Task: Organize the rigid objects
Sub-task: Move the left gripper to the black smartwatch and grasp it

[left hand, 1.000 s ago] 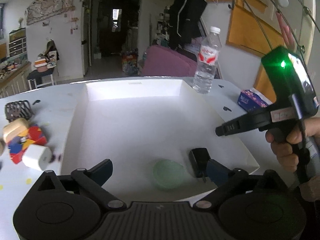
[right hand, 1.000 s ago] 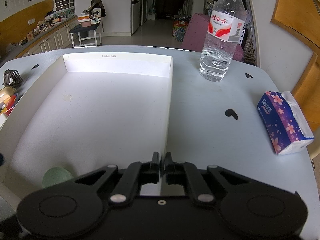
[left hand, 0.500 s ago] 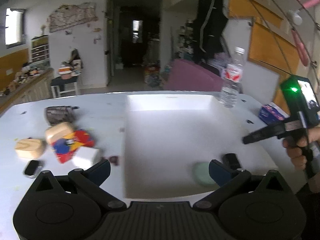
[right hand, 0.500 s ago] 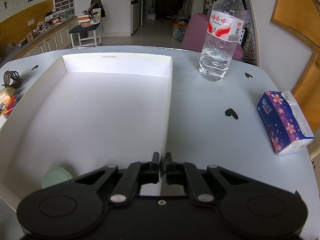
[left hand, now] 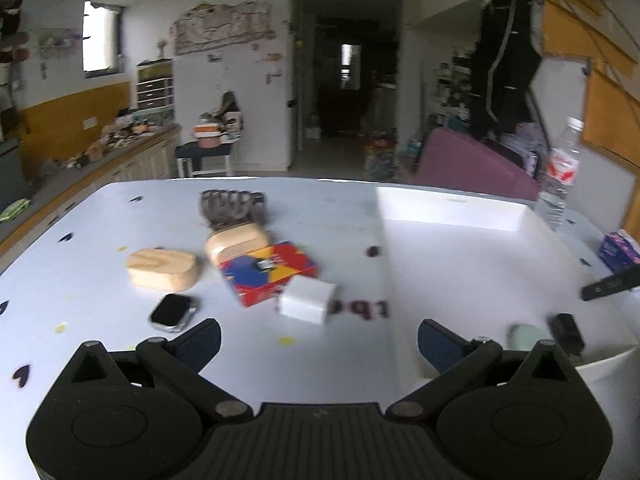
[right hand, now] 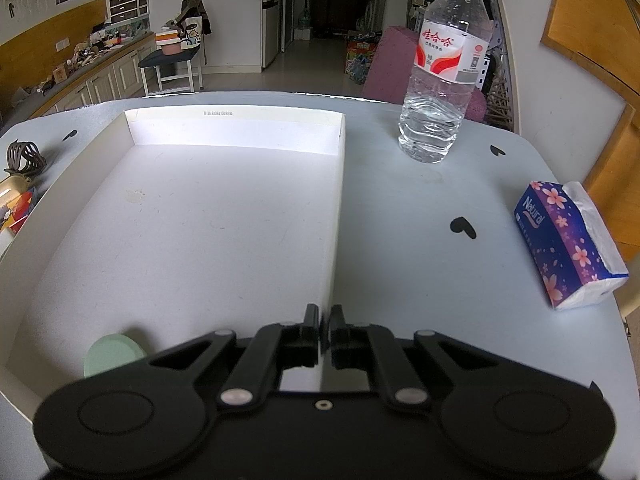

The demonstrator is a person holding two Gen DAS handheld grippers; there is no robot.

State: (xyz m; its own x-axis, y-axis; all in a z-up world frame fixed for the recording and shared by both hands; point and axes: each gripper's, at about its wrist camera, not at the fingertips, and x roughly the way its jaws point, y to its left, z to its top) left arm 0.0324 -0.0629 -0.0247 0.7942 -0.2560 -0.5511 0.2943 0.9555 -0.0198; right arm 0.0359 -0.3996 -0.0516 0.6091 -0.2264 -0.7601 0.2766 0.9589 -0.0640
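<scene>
My left gripper (left hand: 319, 338) is open and empty above the table, just short of a white cube charger (left hand: 307, 300). Beyond the charger lie a red and blue box (left hand: 267, 271), a smartwatch (left hand: 173, 312), two wooden cases (left hand: 163, 268) and a dark claw clip (left hand: 232, 206). The white tray (left hand: 452, 210) to the right holds a pale green disc (left hand: 527, 336) and a black charger (left hand: 566, 332). My right gripper (right hand: 324, 324) is shut and empty over the tray's right wall (right hand: 338, 216); the green disc (right hand: 112, 356) shows at the near left.
A water bottle (right hand: 444, 68) stands behind the tray on the right. A purple tissue pack (right hand: 568, 240) lies near the table's right edge. Black heart stickers (right hand: 462, 227) dot the table top.
My left gripper has swung left, from over the tray to over the loose objects on the table, still open. My right gripper has not moved.
</scene>
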